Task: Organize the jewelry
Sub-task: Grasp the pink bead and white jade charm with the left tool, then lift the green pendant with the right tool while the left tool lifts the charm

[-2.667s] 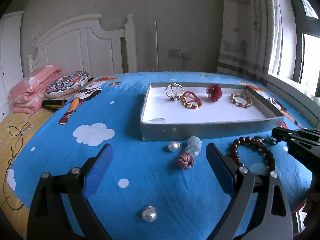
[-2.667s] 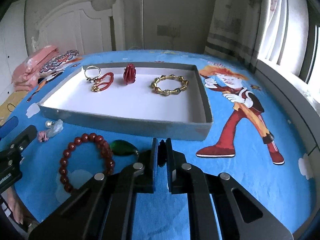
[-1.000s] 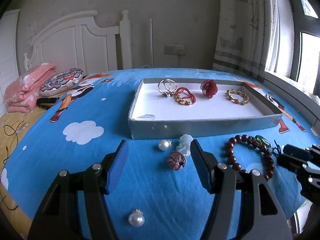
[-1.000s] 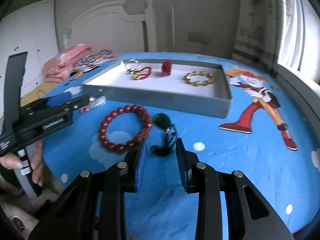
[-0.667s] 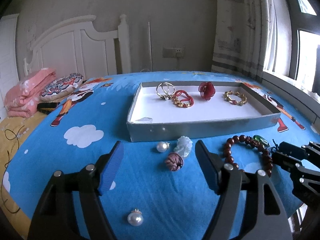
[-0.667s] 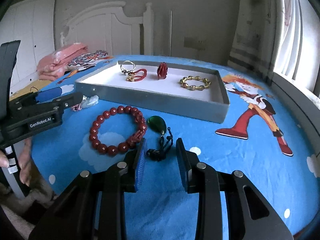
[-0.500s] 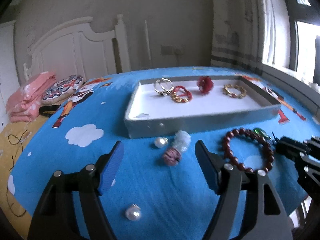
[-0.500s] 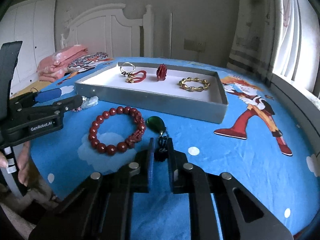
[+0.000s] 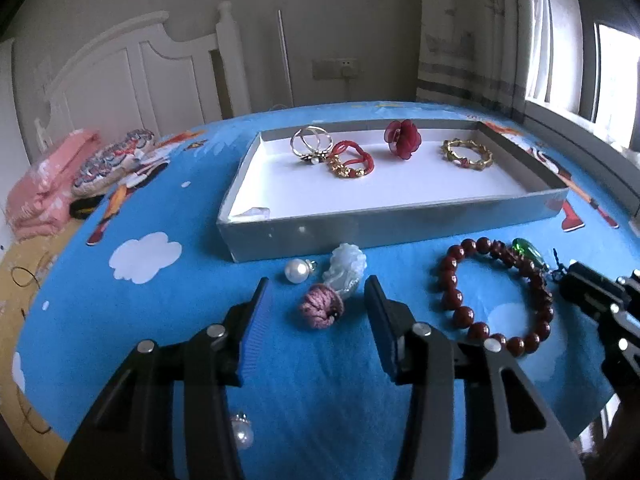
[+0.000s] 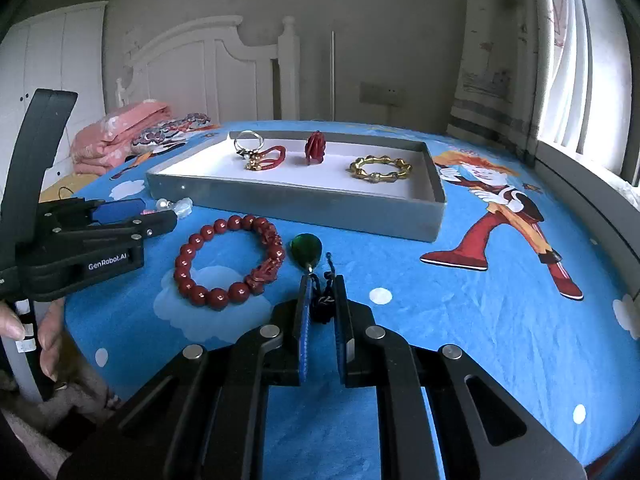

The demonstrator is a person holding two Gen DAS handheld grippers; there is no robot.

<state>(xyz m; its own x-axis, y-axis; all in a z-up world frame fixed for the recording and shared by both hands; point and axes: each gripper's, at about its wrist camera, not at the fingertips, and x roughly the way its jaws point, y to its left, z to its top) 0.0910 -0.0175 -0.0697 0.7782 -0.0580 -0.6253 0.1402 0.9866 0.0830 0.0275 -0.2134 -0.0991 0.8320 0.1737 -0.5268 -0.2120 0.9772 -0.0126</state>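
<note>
Bed with blue cartoon sheet (image 9: 168, 320); grey shallow tray (image 9: 392, 226) lies on it, white inside.

Right claw (image 10: 322, 312): jaws nearly together, pinched on the dark knotted cord (image 10: 323, 303) of the green pendant (image 10: 306, 250). The pendant stone lies on the sheet just beyond the fingertips, cord running back between the pads. In the left wrist view this claw comes in at the right edge, its tip at the cord end beside the pendant.

Left claw (image 9: 318, 312): jaws closing, not yet pressing on anything. The pink knotted bead (image 9: 322, 307) sits on the sheet between the two blue pads, clear of both. The pale carved pendant (image 9: 347, 270) touches the bead on its far side, just past the fingertips. A pearl earring (image 9: 297, 271) lies beside it, to the left, near the tray wall. Second pearl (image 9: 243, 434) lies close under the claw body, partly hidden.

Red bead bracelet (image 10: 230, 260) lies flat on the sheet between the two claws, just left of the green pendant, apart from both.

In the tray, along the far side: silver ring (image 9: 312, 145), red-and-gold chain piece (image 9: 351, 161) touching it, red flower (image 9: 403, 138), gold bracelet (image 9: 467, 154). A small clear piece (image 9: 256, 213) sits in the near left corner.

A hand (image 10: 36, 332) grips the left claw's handle at the lower left of the right wrist view.
</note>
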